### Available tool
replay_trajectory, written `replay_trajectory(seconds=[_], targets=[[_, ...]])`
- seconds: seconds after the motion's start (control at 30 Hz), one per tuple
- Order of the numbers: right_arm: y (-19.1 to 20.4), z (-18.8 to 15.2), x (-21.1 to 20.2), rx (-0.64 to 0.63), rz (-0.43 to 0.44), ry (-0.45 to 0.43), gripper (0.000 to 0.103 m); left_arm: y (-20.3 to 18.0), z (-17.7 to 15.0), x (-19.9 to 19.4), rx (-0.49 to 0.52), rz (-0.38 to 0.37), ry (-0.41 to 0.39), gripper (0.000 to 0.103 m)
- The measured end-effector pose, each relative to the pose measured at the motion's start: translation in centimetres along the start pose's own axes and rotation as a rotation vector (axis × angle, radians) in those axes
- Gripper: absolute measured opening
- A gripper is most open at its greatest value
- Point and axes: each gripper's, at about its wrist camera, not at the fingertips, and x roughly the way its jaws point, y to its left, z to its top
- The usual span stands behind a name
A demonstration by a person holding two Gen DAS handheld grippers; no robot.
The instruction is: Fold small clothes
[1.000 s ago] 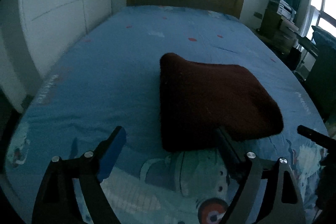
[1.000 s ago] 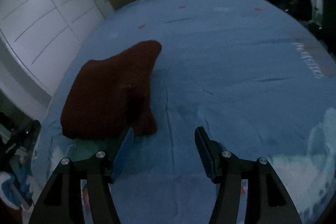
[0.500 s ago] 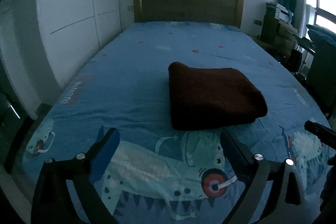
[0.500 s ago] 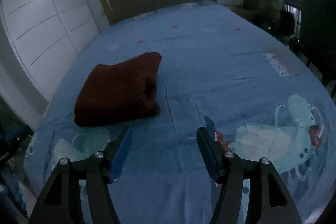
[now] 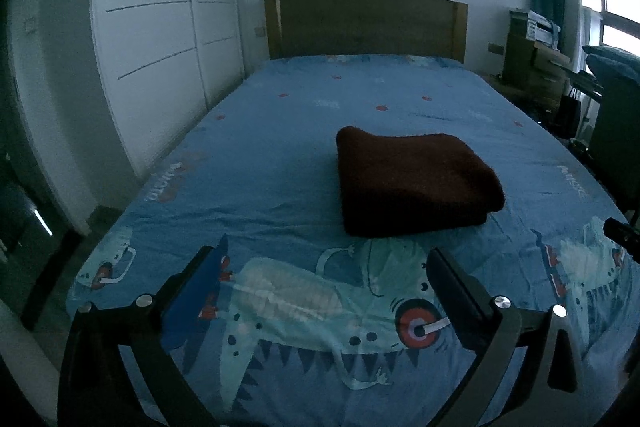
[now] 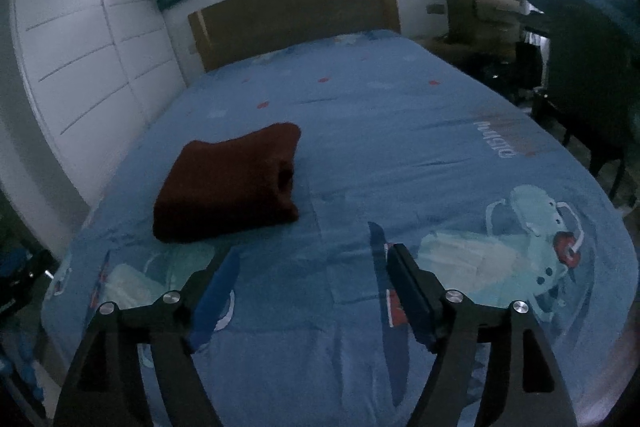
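Note:
A dark red garment (image 5: 412, 183) lies folded in a thick rectangle on the blue bed sheet (image 5: 280, 155). It also shows in the right wrist view (image 6: 232, 187), left of centre. My left gripper (image 5: 324, 263) is open and empty, held back over the foot of the bed, well short of the garment. My right gripper (image 6: 312, 259) is open and empty, to the right of the garment and nearer the foot of the bed.
The bed has a wooden headboard (image 5: 364, 23) at the far end. White wardrobe doors (image 5: 152, 39) run along the left. Drawers and boxes (image 5: 536, 63) and a dark chair (image 6: 580, 75) stand on the right. The sheet's cartoon print (image 5: 320, 307) covers the foot.
Both grippers have drawn back and up from the garment toward the foot of the bed. The garment now lies flat and settled in its fold.

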Motion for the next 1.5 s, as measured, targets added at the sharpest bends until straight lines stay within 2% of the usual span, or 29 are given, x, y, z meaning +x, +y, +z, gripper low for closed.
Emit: replay_trajectory(seconds=[0.13, 0.27, 0.8, 1.5], targets=[[-0.4, -0.5, -1.5, 0.014, -0.032, -0.026, 0.086, -0.2, -0.3, -0.7, -0.001, 0.002, -0.011, 0.101], [-0.6, -0.9, -2.9, 0.002, -0.061, -0.056, 0.103, -0.7, -0.6, -1.2, -0.004, 0.004, -0.018, 0.102], [-1.4, -2.2, -5.6, -0.037, -0.163, -0.114, 0.103, -2.2, -0.7, -2.1, -0.035, 0.024, -0.048, 0.102], [-2.8, -3.1, -5.5, -0.005, -0.199, -0.117, 0.103, -3.4, -1.4, -1.4, -0.017, 0.102, -0.069, 0.102]])
